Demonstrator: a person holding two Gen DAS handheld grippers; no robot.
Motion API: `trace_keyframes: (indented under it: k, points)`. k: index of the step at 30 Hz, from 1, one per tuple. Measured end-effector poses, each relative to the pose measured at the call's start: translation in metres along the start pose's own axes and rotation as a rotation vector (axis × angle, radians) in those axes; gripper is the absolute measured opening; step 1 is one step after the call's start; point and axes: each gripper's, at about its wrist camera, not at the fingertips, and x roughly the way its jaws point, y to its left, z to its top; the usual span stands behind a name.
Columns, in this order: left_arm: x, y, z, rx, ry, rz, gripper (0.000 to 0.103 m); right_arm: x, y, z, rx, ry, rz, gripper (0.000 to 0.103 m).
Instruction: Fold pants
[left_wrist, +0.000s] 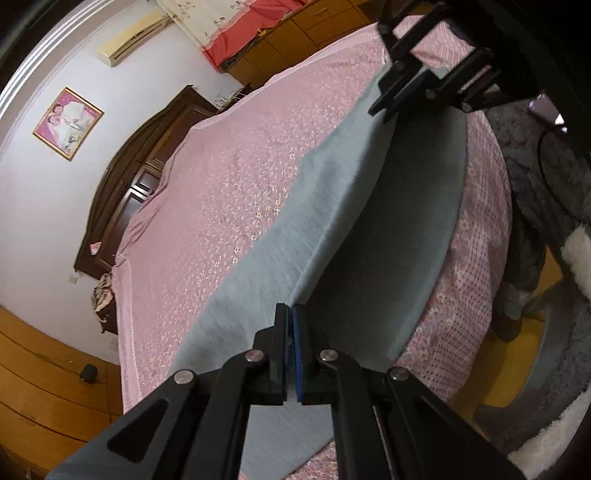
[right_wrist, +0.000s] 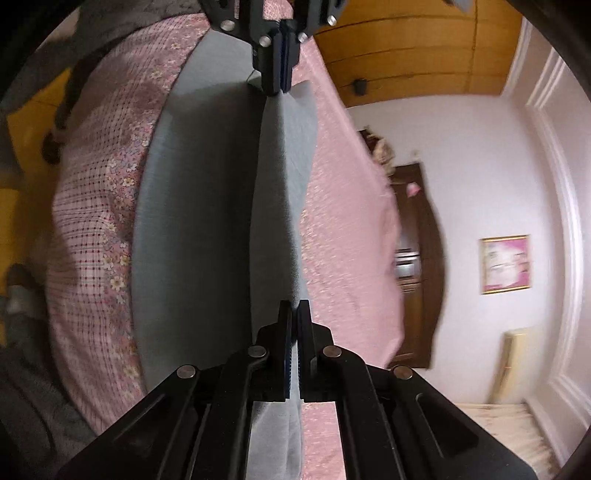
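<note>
Clamping one raised fold of grey pants (left_wrist: 325, 192) with left gripper (left_wrist: 290, 314) and right gripper (right_wrist: 294, 308), above pink bed (left_wrist: 229, 177).

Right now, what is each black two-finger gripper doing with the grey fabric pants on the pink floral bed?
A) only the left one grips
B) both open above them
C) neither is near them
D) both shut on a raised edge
D: the left gripper and right gripper each pinch the raised edge of the grey pants above the pink bed.
</note>
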Motion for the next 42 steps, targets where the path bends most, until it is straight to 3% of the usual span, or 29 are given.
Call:
trace_keyframes:
  k: [3, 10, 17, 31, 32, 34, 36, 37, 38, 40, 42]
  points:
    - [0.004, -0.022, -0.011, 0.031, -0.002, 0.035, 0.002, -0.001, 0.032, 0.006, -0.024, -0.006, -0.074, 0.003]
    - [0.016, -0.063, -0.030, 0.115, 0.006, 0.073, 0.002, 0.006, 0.079, 0.009, -0.157, 0.010, -0.096, 0.003]
    - [0.018, -0.101, -0.045, 0.230, 0.021, 0.121, 0.002, 0.002, 0.093, 0.005, -0.185, 0.012, -0.071, 0.003]
    - [0.039, -0.133, -0.063, 0.304, 0.060, 0.079, 0.002, -0.003, 0.110, 0.002, -0.179, 0.017, -0.012, 0.003]
    - [0.039, -0.133, -0.063, 0.295, 0.055, 0.081, 0.003, -0.006, 0.103, 0.000, -0.132, 0.011, 0.014, 0.003]
    - [0.036, -0.127, -0.062, 0.218, 0.049, 0.047, 0.005, -0.016, 0.079, -0.003, 0.030, 0.002, 0.076, 0.013]
    - [0.028, -0.117, -0.061, 0.108, 0.049, -0.055, 0.015, -0.033, 0.038, -0.014, 0.308, -0.019, 0.159, 0.042]
    - [0.022, -0.109, -0.061, 0.038, 0.042, -0.122, 0.025, -0.042, 0.014, -0.029, 0.487, -0.033, 0.203, 0.046]
    - [0.017, -0.104, -0.060, -0.005, 0.033, -0.157, 0.034, -0.047, -0.004, -0.046, 0.632, -0.038, 0.236, 0.049]
    - [0.005, -0.085, -0.056, -0.111, -0.005, -0.232, 0.042, -0.052, -0.038, -0.100, 0.982, -0.025, 0.296, 0.049]
    - [-0.003, -0.068, -0.048, -0.182, -0.044, -0.272, 0.046, -0.051, -0.054, -0.174, 1.339, -0.012, 0.359, 0.049]
